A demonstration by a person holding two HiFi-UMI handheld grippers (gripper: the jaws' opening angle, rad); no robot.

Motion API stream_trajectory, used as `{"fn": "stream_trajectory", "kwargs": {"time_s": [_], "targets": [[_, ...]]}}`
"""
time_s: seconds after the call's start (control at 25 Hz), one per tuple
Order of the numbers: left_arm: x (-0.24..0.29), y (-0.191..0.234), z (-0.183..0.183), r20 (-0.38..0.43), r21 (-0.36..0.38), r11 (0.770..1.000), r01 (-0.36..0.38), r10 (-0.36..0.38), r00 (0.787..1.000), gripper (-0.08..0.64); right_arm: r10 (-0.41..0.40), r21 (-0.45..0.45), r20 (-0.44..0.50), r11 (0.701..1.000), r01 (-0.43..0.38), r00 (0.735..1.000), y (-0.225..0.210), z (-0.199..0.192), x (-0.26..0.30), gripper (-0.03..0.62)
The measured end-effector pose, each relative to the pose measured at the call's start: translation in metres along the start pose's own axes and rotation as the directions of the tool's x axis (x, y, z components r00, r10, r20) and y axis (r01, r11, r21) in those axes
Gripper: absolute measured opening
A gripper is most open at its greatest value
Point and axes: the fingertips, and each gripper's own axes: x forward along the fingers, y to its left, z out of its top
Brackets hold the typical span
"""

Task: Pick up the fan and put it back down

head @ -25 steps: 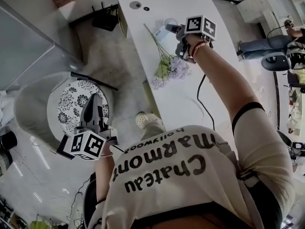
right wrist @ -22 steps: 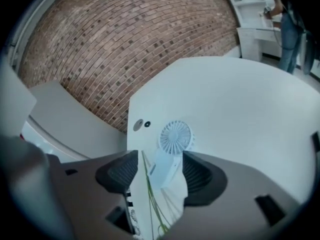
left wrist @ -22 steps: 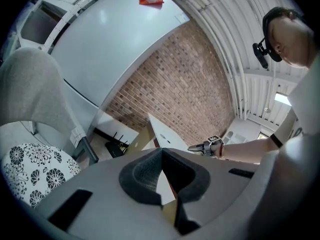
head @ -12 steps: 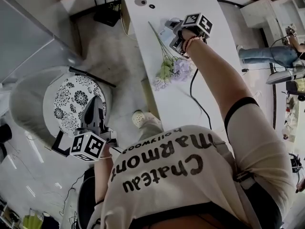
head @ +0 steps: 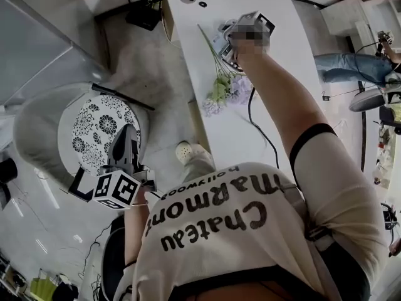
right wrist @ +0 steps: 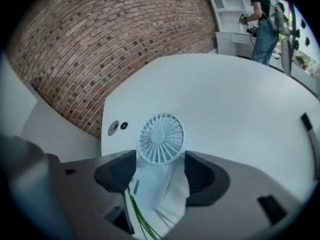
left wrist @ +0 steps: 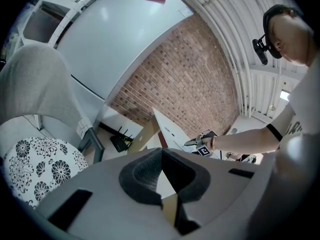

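A small white fan [right wrist: 161, 138] lies on the white table [right wrist: 225, 99], its round grille pointing away from me. My right gripper [right wrist: 160, 171] is tilted steeply down over it. Its jaws have just been closing slightly and stand wide, with the fan's handle between the pads; I see a gap on the left side. In the head view the fan [head: 220, 31] shows just left of the right gripper [head: 229, 47]. My left gripper [head: 124, 135] hangs low beside the chair, jaws shut on nothing, and its pads [left wrist: 161, 151] meet at the tip.
A sprig of artificial flowers [head: 222, 86] lies on the table beside the fan, its green stems [right wrist: 137, 219] running under my right gripper. A black cable [head: 257, 124] crosses the table. An armchair with a floral cushion [head: 94, 130] stands at left. A person [right wrist: 262, 19] stands far off.
My right gripper has sunk toward the table and closed in over the fan, which now sits between its jaws. The left gripper has dropped slightly and stays shut.
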Motion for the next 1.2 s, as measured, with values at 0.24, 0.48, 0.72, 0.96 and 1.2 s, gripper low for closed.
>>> {"fn": "stream_trajectory", "kwargs": {"time_s": [0.24, 0.48, 0.72, 0.96, 1.2], "targets": [[0.006, -0.018, -0.002, -0.011, 0.008, 0.999, 0.031, -0.031, 0.999, 0.0, 0.041, 0.053, -0.001, 0.998, -0.041, 0.999, -0.004, 0.002, -0.004, 0.287], [0.008, -0.028, 0.0, -0.014, 0.03, 0.999, 0.045, -0.044, 0.999, 0.0, 0.121, 0.137, 0.008, 0.983, -0.121, 0.993, -0.014, 0.004, -0.012, 0.235], [0.006, -0.042, 0.003, -0.015, 0.06, 0.996, 0.068, -0.068, 0.998, 0.0, 0.163, 0.185, 0.002, 0.97, -0.16, 0.987, -0.031, 0.004, -0.025, 0.21], [-0.001, -0.062, -0.001, -0.018, 0.075, 0.993, 0.09, -0.089, 0.996, 0.0, 0.204, 0.236, 0.025, 0.95, -0.204, 0.979, -0.049, 0.008, -0.053, 0.209], [0.001, -0.087, -0.002, -0.032, 0.108, 0.984, 0.143, -0.141, 0.99, 0.0, 0.243, 0.242, 0.06, 0.938, -0.25, 0.968, -0.065, 0.013, -0.083, 0.209]]}}
